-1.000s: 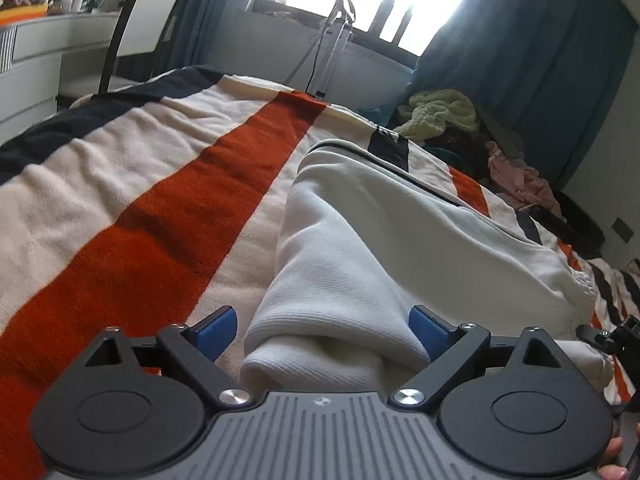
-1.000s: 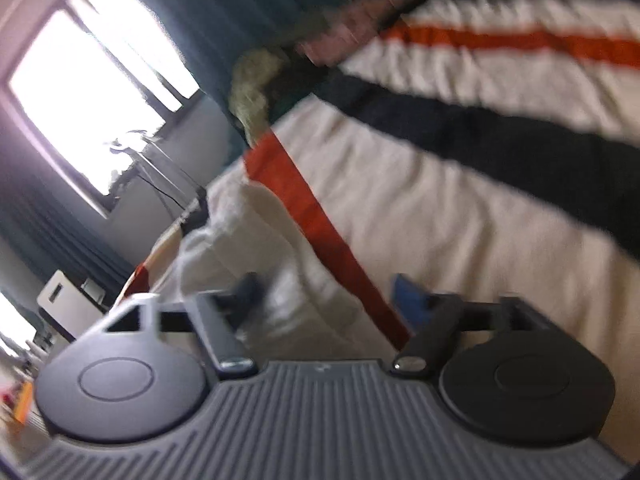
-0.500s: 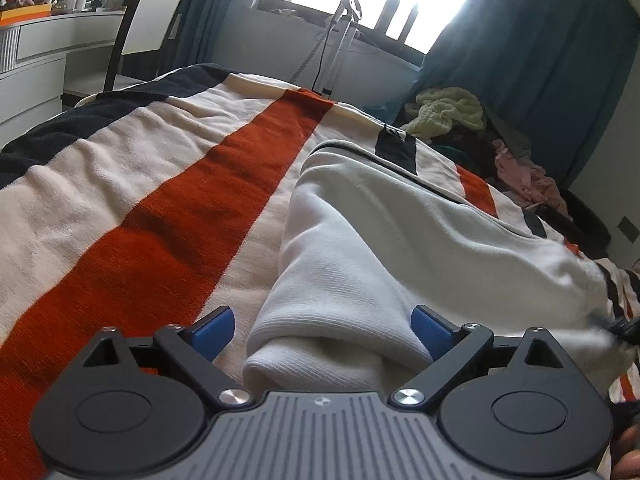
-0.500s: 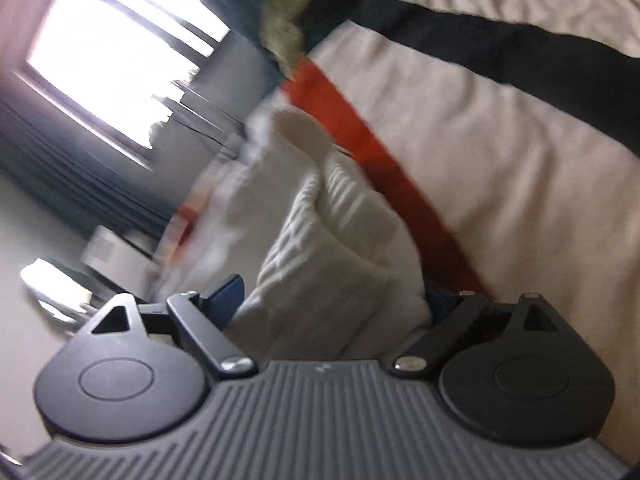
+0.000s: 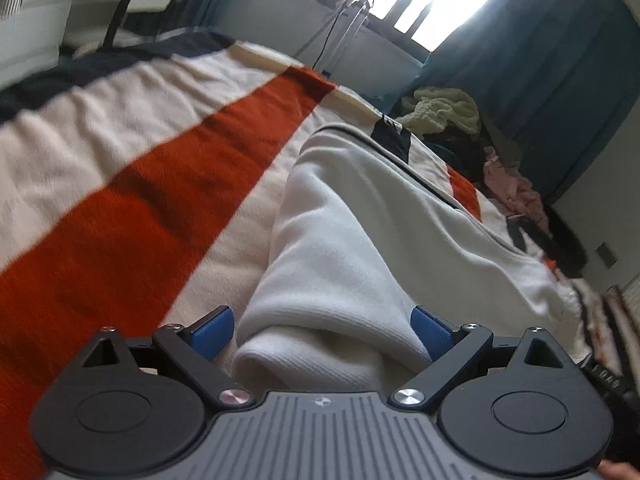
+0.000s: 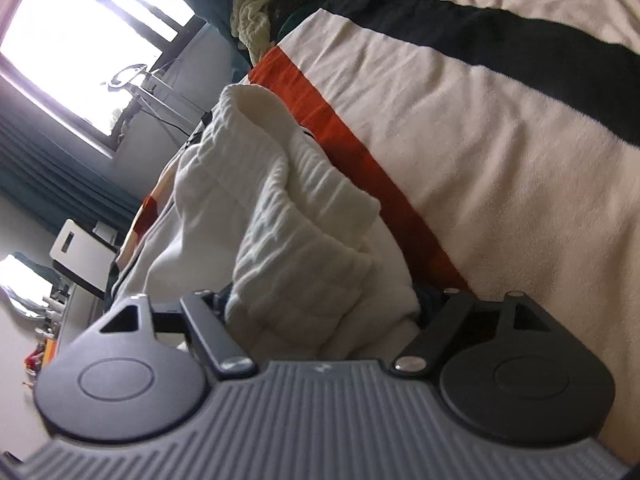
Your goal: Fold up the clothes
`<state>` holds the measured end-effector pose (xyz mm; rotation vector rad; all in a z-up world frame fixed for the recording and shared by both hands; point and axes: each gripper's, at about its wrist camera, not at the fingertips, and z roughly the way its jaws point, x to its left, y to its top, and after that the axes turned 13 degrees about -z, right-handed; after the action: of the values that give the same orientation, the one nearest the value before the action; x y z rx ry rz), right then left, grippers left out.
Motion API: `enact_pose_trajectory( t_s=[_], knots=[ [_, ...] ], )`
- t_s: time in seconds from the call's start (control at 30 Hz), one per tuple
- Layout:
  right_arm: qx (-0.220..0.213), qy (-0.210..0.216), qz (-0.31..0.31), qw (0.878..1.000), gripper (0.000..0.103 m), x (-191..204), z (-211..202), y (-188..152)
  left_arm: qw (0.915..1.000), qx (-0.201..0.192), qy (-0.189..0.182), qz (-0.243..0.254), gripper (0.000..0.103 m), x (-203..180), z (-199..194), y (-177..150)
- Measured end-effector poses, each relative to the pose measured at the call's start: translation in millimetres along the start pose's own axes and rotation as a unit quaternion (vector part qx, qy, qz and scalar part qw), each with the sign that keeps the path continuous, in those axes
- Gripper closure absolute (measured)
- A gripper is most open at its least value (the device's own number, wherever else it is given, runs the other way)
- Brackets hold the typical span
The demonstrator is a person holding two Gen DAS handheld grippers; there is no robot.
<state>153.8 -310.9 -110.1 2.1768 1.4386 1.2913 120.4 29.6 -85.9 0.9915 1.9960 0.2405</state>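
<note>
My left gripper sits released at lower centre of its frame, blue pads wide apart either side of a fold of the white sweater, which lies on the striped blanket. My right gripper straddles the sweater's ribbed edge at lower centre. Its fingertips are buried in cloth, so I cannot tell whether it grips.
</note>
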Motion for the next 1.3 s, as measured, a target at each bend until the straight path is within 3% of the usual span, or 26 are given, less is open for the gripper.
enact_pose_trajectory(
  t_s=[0.2,0.3,0.7,0.9,0.97,1.17,1.3],
  knots=[
    [-0.047,0.04,0.014,0.998,0.03,4.7,-16.2,3.2,0.9978,0.031,-0.05,-0.032,0.005,8.0,10.3,3.3],
    [-0.065,0.062,0.009,0.996,0.03,9.7,-24.7,6.1,0.9974,0.031,-0.055,-0.033,0.007,11.7,14.9,4.2],
    [-0.025,0.044,0.03,0.998,0.032,3.4,-17.6,2.9,0.9955,0.018,-0.073,-0.057,0.025,24.8,20.6,6.3],
    [-0.026,0.03,0.023,0.999,0.048,6.5,-19.8,2.2,0.9947,0.009,-0.086,-0.056,0.038,26.4,17.8,7.2],
    [-0.036,0.037,0.021,0.998,0.055,9.6,-23.8,4.5,0.993,-0.001,-0.104,-0.055,0.049,26.1,14.5,6.9],
    [-0.082,0.09,0.005,0.993,0.064,25.7,-42.5,22.3,0.9843,-0.019,-0.159,-0.074,0.066,18.2,1.0,11.8],
    [-0.116,0.135,0.0,0.984,0.066,36.6,-58.2,46.9,0.9758,-0.031,-0.198,-0.087,0.068,0.7,-8.9,21.4]
  ],
)
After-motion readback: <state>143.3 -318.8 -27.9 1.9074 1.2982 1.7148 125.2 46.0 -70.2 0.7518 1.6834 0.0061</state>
